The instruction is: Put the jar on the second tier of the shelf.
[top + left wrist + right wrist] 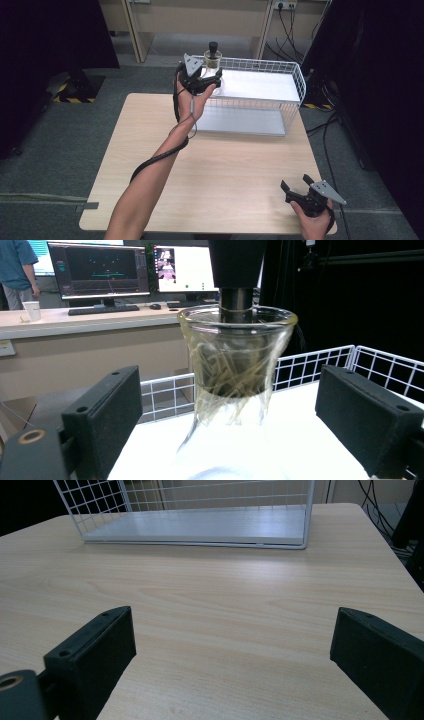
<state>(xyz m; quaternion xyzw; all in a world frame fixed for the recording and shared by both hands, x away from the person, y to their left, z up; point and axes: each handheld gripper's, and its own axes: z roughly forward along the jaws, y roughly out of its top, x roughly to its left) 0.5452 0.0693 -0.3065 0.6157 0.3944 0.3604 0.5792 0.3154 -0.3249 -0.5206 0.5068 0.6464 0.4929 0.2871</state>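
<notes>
Standing on the white upper shelf (pixel 260 85) of a wire rack (pixel 298 80) at the far edge of the wooden table (pixel 225 165), a glass flask (pixel 212 60) with a black stopper (pixel 213 47) sits at the shelf's left end. The left gripper (pixel 212 80) is raised to it, held up by an outstretched arm, and in the left gripper view the flask (pixel 235 370) rises between the two black pads (pixel 107 415), which stand apart from the glass on both sides with clear gaps, so nothing is being pinched. Yellowish streaks cling to the inside of the flask's neck around the stopper (pixel 236 270). The right gripper (pixel 295 186) rests low at the near right corner of the table, well apart from the rack, and in the right gripper view its pads (pixel 97 650) are spread wide over bare wood, with the rack's lower shelf (pixel 200 530) farther off. Beyond the flask, a desk carries monitors (pixel 100 270) and a paper cup (pixel 32 310).
</notes>
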